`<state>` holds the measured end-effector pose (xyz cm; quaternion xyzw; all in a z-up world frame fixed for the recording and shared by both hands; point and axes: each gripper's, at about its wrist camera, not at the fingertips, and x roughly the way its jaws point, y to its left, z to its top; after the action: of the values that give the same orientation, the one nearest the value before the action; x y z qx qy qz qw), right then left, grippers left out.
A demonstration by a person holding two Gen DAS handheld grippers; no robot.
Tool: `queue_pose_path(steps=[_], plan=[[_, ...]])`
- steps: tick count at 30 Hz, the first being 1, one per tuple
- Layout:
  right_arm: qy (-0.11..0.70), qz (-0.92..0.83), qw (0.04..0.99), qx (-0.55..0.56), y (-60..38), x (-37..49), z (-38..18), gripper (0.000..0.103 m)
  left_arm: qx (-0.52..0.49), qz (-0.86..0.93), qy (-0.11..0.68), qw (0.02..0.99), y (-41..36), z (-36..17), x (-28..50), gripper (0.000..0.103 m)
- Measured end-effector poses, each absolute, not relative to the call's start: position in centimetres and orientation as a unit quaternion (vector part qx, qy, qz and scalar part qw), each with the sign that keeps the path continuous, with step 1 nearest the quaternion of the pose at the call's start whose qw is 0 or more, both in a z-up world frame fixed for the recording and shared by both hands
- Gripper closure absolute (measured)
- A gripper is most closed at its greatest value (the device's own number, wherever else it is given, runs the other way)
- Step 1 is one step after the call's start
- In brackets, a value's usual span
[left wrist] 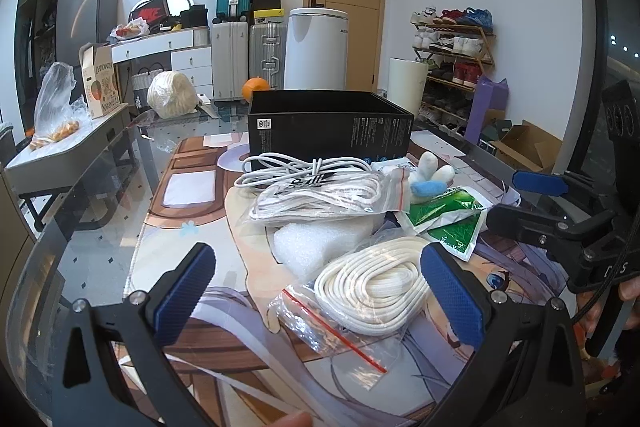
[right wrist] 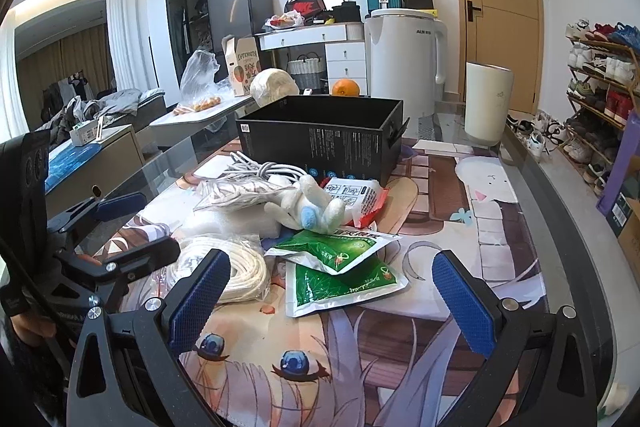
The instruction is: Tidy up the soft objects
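Rope, coiled and white, lies on the bench just ahead of the left tongs, whose blue pads stand wide apart and released, gripping nothing. A clear zip bag lies under its near edge, with white foam and a second bagged rope just beyond. The right tongs are likewise spread and empty, hovering before two green packets that overlap each other. Behind these a plush toy rests on the pile beside a white cable. A black box, open at the top, stands at the back of the heap.
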<state>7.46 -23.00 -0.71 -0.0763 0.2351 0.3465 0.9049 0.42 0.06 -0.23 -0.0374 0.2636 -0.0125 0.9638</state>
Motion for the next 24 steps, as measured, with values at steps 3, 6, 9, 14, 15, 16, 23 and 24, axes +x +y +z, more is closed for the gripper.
queue_pose_path(steps=[3,6,9,14,15,16,23,24], plan=[[0.234,0.344,0.906,-0.076,-23.0,7.5,-0.7,0.001,-0.041,-0.009,0.262,0.964,0.2,-0.2,0.4,0.000],[0.238,0.341,0.907,-0.071,-23.2,7.8,-0.7,0.001,-0.039,-0.009,0.261,0.965,0.2,-0.2,0.4,0.000],[0.239,0.344,0.905,-0.070,-23.2,7.9,-0.7,0.001,-0.035,-0.011,0.261,0.965,0.0,-0.1,0.5,0.000],[0.255,0.355,0.896,-0.077,-22.8,8.4,-0.6,0.000,-0.030,-0.012,0.258,0.966,-0.2,0.1,0.6,0.000],[0.257,0.356,0.895,-0.079,-22.8,8.4,-0.7,0.000,-0.030,-0.012,0.257,0.966,-0.1,0.2,0.6,0.000],[0.259,0.356,0.894,-0.080,-22.7,8.5,-0.7,0.000,-0.032,-0.012,0.256,0.966,0.0,0.3,0.6,0.000],[0.270,0.353,0.891,-0.089,-22.3,9.2,-0.8,0.000,-0.044,-0.012,0.253,0.966,0.7,0.6,0.9,0.000],[0.272,0.353,0.890,-0.092,-22.2,9.3,-0.8,0.000,-0.043,-0.012,0.255,0.966,0.7,0.6,1.0,0.000]])
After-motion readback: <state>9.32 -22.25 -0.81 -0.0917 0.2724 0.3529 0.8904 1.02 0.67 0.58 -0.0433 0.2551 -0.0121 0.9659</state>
